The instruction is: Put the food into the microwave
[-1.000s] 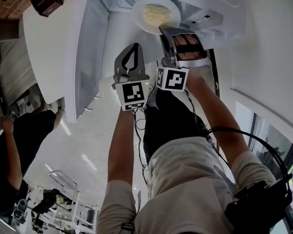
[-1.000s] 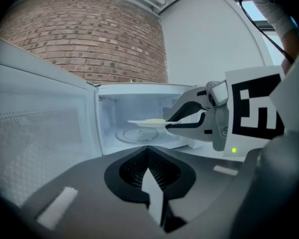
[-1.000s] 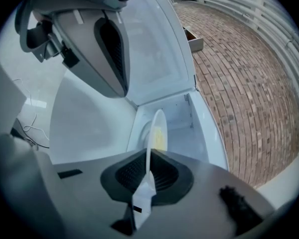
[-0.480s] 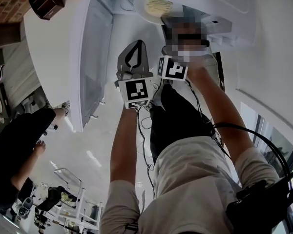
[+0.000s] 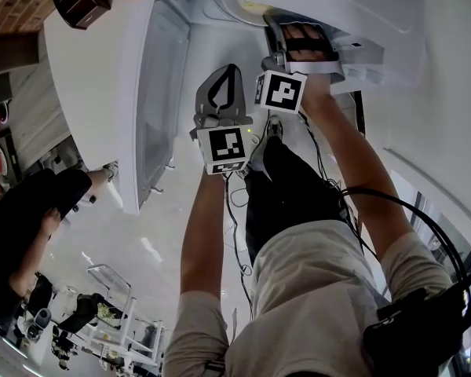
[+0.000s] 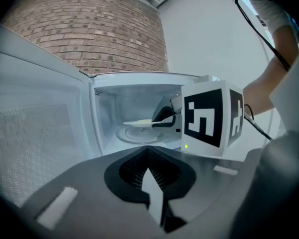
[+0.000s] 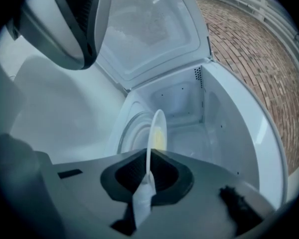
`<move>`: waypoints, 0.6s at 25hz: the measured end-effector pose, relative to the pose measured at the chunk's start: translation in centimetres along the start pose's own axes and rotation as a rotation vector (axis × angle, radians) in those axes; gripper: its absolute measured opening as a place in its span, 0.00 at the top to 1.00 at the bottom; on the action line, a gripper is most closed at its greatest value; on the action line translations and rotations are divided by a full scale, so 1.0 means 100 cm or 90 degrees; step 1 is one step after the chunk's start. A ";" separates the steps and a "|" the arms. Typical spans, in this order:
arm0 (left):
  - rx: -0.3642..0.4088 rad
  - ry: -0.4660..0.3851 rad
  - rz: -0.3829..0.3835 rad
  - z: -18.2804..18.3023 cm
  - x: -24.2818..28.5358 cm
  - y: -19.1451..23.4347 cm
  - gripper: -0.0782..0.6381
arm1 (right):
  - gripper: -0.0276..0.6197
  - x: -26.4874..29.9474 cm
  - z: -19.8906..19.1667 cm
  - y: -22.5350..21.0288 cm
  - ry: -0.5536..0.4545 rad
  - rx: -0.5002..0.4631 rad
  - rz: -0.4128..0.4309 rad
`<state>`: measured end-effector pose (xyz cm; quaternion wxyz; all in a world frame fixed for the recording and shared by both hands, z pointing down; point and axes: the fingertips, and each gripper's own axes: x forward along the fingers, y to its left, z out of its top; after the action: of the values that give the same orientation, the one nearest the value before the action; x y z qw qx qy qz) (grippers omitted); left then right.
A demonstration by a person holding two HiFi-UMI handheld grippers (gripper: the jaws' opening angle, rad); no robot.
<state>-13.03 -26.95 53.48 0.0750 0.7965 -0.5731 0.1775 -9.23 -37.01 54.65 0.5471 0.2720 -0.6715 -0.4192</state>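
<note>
The right gripper holds the plate inside the microwave

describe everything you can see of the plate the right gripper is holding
The plate is white, round, thin and shallow, with pale yellow food on it. The right gripper pinches its near rim with shut jaws. It lies about level inside the open microwave, just over the glass turntable; whether it touches that is unclear.

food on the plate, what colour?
Pale yellow food, on a white plate. It shows best in the right gripper view.
</note>
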 end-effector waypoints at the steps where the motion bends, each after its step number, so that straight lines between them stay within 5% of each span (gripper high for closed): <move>1: 0.001 0.003 0.001 -0.002 0.000 0.000 0.88 | 0.92 0.003 0.000 0.000 0.002 -0.001 0.002; 15: -0.012 0.023 0.028 -0.011 0.017 0.023 0.88 | 0.92 0.036 -0.011 0.002 0.022 -0.018 0.037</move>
<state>-14.95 -28.86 54.97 0.0885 0.7797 -0.5906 0.1880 -9.10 -40.18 56.72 0.5743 0.2517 -0.6635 -0.4083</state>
